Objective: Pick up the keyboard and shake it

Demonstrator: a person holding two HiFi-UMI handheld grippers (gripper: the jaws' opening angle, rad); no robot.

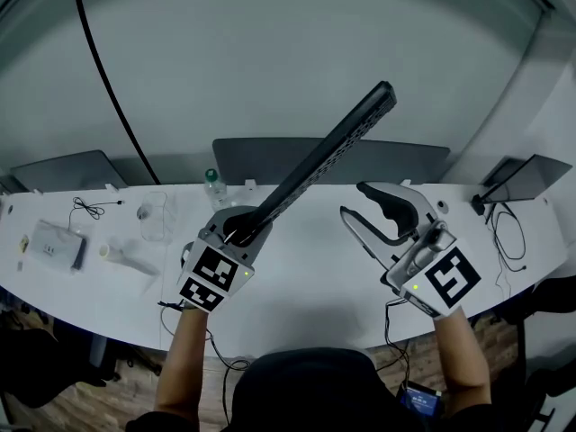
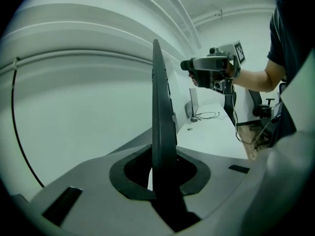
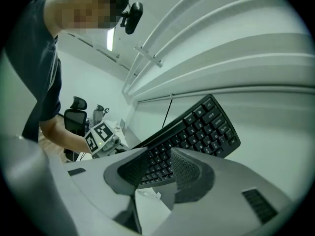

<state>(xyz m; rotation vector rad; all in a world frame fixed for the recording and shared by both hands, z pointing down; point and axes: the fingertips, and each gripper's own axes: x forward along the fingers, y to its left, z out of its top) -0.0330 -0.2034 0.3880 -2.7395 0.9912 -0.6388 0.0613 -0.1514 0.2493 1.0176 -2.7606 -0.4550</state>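
Note:
The black keyboard [image 1: 324, 156] is off the desk, seen edge-on and slanting up to the right. My left gripper [image 1: 245, 226] is shut on its lower end. In the left gripper view the keyboard [image 2: 160, 112] stands as a thin upright blade, clamped between the pads of that gripper [image 2: 160, 168]. My right gripper [image 1: 364, 207] hangs to the right of the keyboard, apart from it, open with nothing between its jaws. From the right gripper view the keys of the keyboard [image 3: 197, 132] face me beyond the open right gripper [image 3: 165, 168]. The left gripper [image 3: 101, 139] shows at the keyboard's low end.
A long white desk [image 1: 297, 277] runs below both grippers. On its left lie a small box [image 1: 54, 244], a cable [image 1: 85, 210], a clear cup [image 1: 153, 216] and a bottle [image 1: 213, 187]. Dark screens [image 1: 526, 176] and cables [image 1: 508, 237] sit at the right. A black cable [image 1: 103, 79] runs down the wall.

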